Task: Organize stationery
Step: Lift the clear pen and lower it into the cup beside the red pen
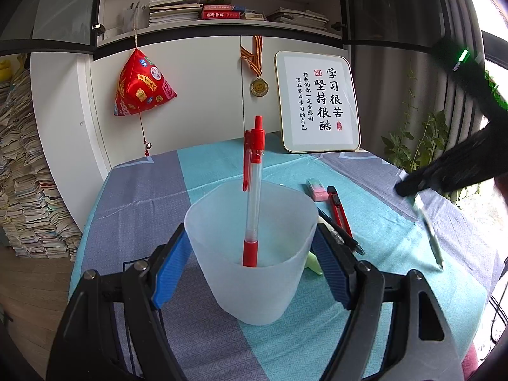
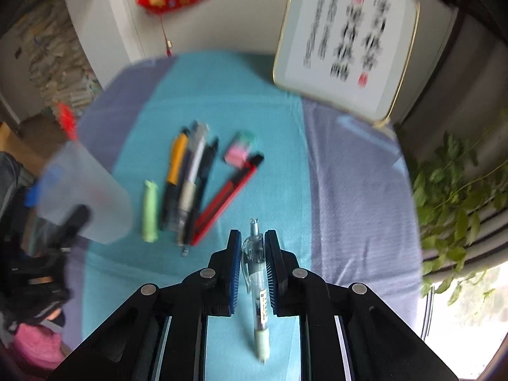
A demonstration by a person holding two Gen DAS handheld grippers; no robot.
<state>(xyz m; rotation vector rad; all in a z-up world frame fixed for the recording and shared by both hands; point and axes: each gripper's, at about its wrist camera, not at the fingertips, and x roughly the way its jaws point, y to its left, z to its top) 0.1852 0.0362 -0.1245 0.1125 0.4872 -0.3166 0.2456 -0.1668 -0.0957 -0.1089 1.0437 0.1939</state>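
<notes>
My left gripper (image 1: pixel 250 231) is shut on a frosted plastic cup (image 1: pixel 254 285), its blue pads pressing on both sides. A red pen (image 1: pixel 254 174) stands upright inside the cup. My right gripper (image 2: pixel 253 236) is shut on a clear pen with a pale green grip (image 2: pixel 258 285), gripped near its clicker end. In the left wrist view that clear pen (image 1: pixel 428 231) hangs tip down from the right gripper (image 1: pixel 409 187), above the cloth to the cup's right. The right wrist view shows the cup (image 2: pixel 85 197) blurred at the left.
Several pens (image 2: pixel 190 174) lie bunched on the teal and grey cloth, with a green marker (image 2: pixel 150 209), a red utility knife (image 2: pixel 227 197) and a pink-green eraser (image 2: pixel 239 149). A framed calligraphy board (image 2: pixel 343 41) leans at the back. A plant (image 2: pixel 451 190) stands at the right.
</notes>
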